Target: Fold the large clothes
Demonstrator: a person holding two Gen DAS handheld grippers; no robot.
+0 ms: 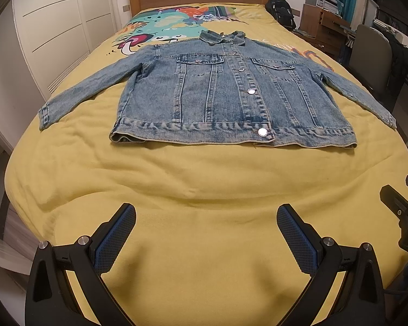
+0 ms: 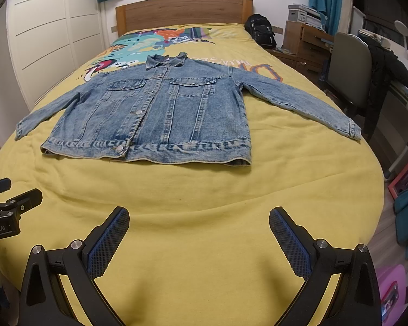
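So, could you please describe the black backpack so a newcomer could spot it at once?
Start at the bed's wooden headboard. Beside its right end sits the black backpack, at the yellow bedspread's far corner. It is the only dark bag there, far from the denim jacket.

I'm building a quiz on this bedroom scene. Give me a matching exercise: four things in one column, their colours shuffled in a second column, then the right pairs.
Things:
1. jacket
2. bedspread
3. backpack
4. headboard

Colours:
A. brown wood
B. black
C. faded blue denim
D. yellow

Pairs: 1-C, 2-D, 3-B, 4-A
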